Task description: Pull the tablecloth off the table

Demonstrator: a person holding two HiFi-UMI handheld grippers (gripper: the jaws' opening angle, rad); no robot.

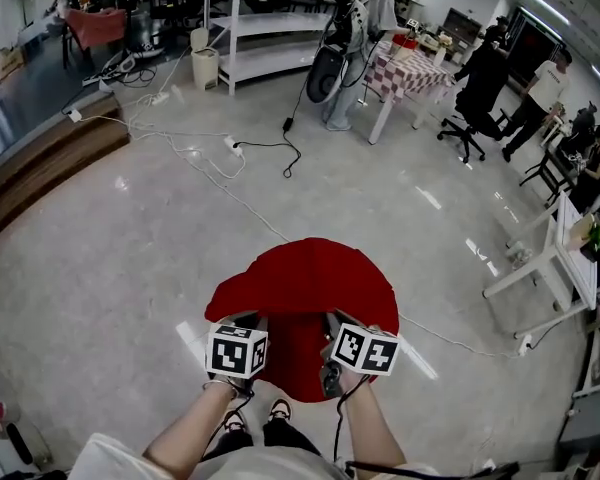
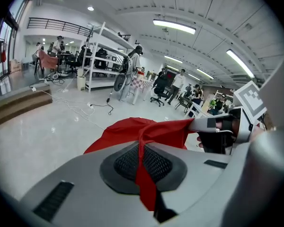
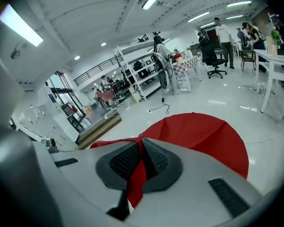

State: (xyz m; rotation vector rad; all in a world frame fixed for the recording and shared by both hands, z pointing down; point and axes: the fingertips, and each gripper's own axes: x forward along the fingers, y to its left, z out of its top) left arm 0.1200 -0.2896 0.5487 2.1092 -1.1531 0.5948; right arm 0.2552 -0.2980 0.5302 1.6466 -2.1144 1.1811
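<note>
Left gripper [image 1: 242, 320] and right gripper [image 1: 337, 322] each clamp the red cloth's [image 1: 300, 278] near edge; cloth drapes beyond them.

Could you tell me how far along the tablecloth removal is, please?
Done: the left gripper and right gripper are each shut on the near edge of the red tablecloth. In hand: that edge stretches between them. Left: most of the cloth is draped in a round dome, so pulling it off remains.
</note>
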